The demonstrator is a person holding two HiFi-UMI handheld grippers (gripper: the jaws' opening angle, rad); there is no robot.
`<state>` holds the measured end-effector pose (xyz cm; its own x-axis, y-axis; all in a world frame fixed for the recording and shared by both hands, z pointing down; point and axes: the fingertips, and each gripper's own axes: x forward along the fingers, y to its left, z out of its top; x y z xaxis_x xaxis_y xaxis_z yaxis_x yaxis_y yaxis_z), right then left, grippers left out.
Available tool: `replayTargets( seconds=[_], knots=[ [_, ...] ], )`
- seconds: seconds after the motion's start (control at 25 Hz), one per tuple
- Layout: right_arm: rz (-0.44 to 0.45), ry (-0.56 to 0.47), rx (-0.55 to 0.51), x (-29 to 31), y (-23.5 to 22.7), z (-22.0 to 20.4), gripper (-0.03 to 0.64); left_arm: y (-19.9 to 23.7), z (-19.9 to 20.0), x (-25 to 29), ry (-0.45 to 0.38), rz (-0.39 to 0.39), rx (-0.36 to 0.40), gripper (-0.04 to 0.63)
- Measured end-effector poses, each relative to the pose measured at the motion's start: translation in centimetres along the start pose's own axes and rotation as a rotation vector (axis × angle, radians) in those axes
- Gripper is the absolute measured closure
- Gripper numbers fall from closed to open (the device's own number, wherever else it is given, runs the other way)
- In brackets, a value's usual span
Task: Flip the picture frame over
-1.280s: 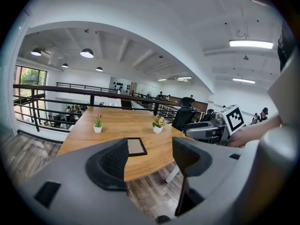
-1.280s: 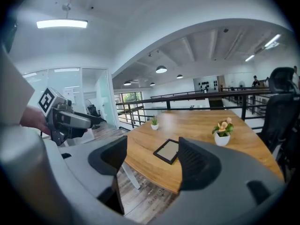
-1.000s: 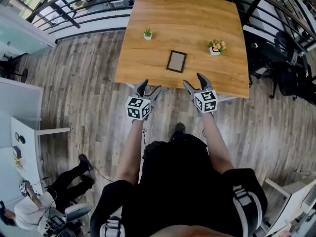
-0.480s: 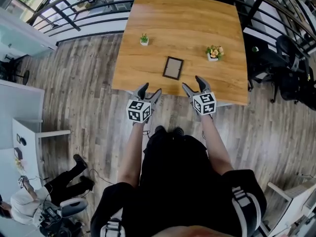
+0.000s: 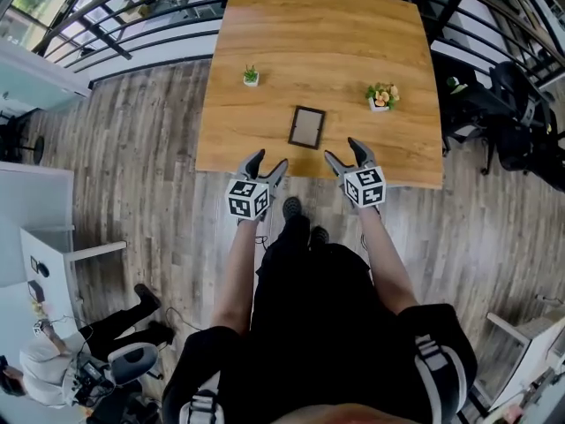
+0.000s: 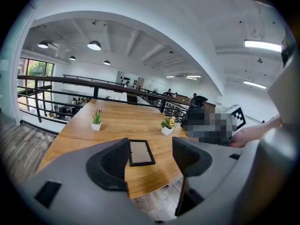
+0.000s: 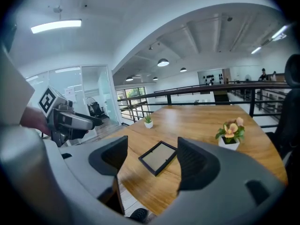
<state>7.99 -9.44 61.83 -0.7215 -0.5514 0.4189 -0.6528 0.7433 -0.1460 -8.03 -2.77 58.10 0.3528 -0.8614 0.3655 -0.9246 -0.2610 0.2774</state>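
A small dark picture frame (image 5: 306,126) lies flat on the wooden table (image 5: 265,140), near its front edge. The same frame (image 6: 140,153) shows between the jaws in the left gripper view, and the frame (image 7: 159,157) lies likewise in the right gripper view. My left gripper (image 5: 265,162) hovers at the table's near edge, left of the frame, open and empty. My right gripper (image 5: 345,152) is level with it, right of the frame, also open with nothing in it. Both are apart from the frame.
A small green plant in a white pot (image 5: 251,77) stands at the table's left. A flower pot (image 5: 381,97) with orange blooms stands at the right. Black railings (image 5: 132,25) run behind the table. A dark chair (image 5: 512,113) is at the right. A seated person (image 5: 62,369) is at lower left.
Both grippers have come forward toward the table's near edge, and the table now sits closer in the head view. The frame has not moved on the table.
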Motion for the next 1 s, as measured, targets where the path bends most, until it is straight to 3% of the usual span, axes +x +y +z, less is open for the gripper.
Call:
replayTargets(
  seconds=[1.0],
  knots=[
    [-0.145,0.021,0.039,6.4,-1.1,1.1,0.285,6.8,-0.7,5.5,0.083,-0.154,0.003,0.29]
  ],
)
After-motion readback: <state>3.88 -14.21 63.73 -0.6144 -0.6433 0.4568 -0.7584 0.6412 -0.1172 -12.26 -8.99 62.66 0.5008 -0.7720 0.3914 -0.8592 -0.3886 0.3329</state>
